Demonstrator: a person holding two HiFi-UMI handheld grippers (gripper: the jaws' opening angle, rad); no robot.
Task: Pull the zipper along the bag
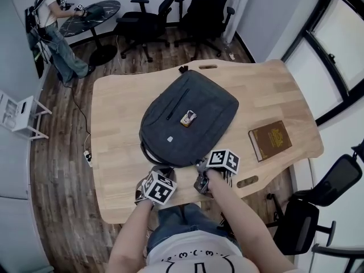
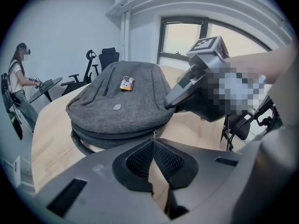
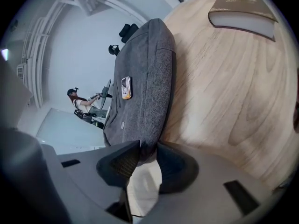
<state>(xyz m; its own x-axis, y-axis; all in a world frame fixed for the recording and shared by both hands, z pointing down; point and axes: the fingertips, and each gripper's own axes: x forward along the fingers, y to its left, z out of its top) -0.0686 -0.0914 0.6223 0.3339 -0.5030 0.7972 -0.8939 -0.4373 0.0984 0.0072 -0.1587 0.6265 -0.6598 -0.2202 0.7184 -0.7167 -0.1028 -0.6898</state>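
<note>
A grey backpack (image 1: 205, 101) lies flat on the wooden table (image 1: 116, 152), with a small yellow tag (image 1: 187, 118) on top. At its near edge my left gripper (image 1: 161, 169) is shut, and in the left gripper view the metal zipper pull (image 2: 153, 133) is pinched at the tips of that gripper (image 2: 153, 142). To the right, my right gripper (image 1: 200, 166) grips the bag's near right corner. In the right gripper view the bag's grey fabric (image 3: 145, 78) fills the gap between the pads of my right gripper (image 3: 147, 154). The left gripper view also shows the right gripper (image 2: 169, 104) on the bag's rim.
A brown book (image 1: 270, 139) lies on the table to the right of the bag. Black office chairs (image 1: 142, 21) stand beyond the far edge. A person (image 1: 54, 27) stands at a round table at the far left. Another chair (image 1: 307, 209) is at my right.
</note>
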